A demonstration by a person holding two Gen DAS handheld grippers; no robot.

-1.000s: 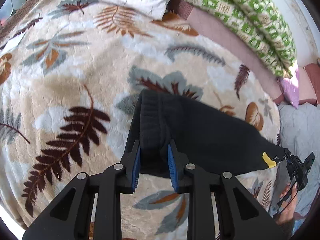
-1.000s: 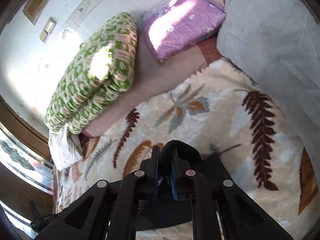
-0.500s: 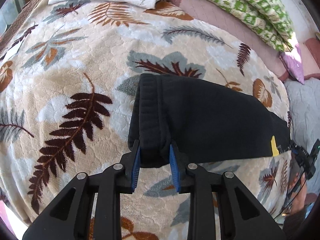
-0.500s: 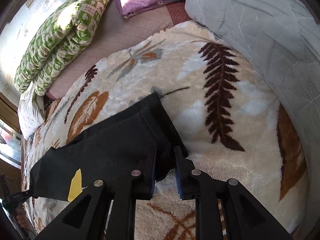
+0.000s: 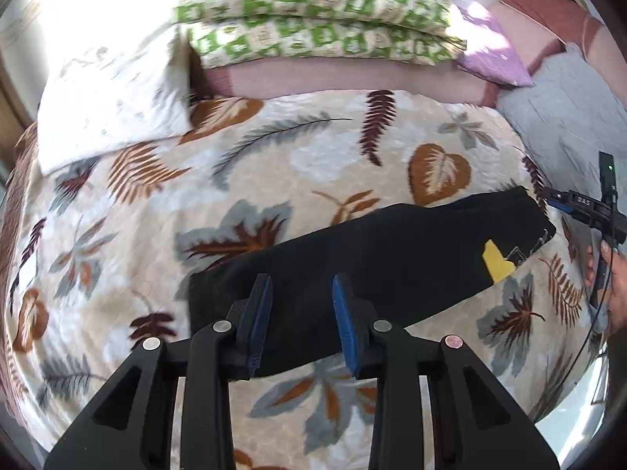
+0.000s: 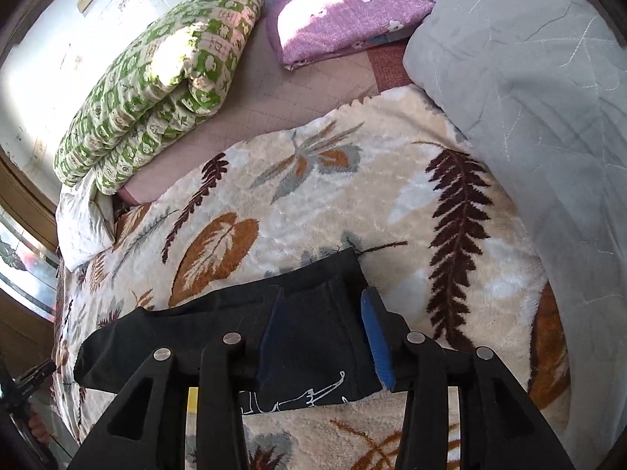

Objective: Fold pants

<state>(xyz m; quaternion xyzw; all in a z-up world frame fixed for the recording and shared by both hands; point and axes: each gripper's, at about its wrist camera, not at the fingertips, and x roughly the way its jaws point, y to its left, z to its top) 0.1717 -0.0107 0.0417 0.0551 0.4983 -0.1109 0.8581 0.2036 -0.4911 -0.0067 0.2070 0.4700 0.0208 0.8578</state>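
L gripper (image 5: 301, 315) is nearest in the left wrist view: blue pads spread apart, nothing pinched, hovering over one end of the black pants (image 5: 376, 258). The pants lie flat in a long folded band across the leaf-print blanket (image 5: 274, 164), running from under the L gripper out to the right, w/ a yellow patch (image 5: 497, 260) and a white line drawing near the far end. R gripper (image 6: 325, 333) in its own view also has its pads wide apart, straddling the other end of the pants (image 6: 219, 333) w/o clamping; cloth sits between the pads but can't tell if they touch it. The white line drawing (image 6: 298, 397) shows just below the pads. At the right edge of the left view, the person's hand (image 5: 611, 278) holds the other tool. Further back: white pillow (image 5: 113, 94) on the left, folded green-checked quilt (image 5: 313, 11) along the back, purple folded blanket (image 6: 345, 11) beside it, grey quilt (image 6: 540, 98) on the right.
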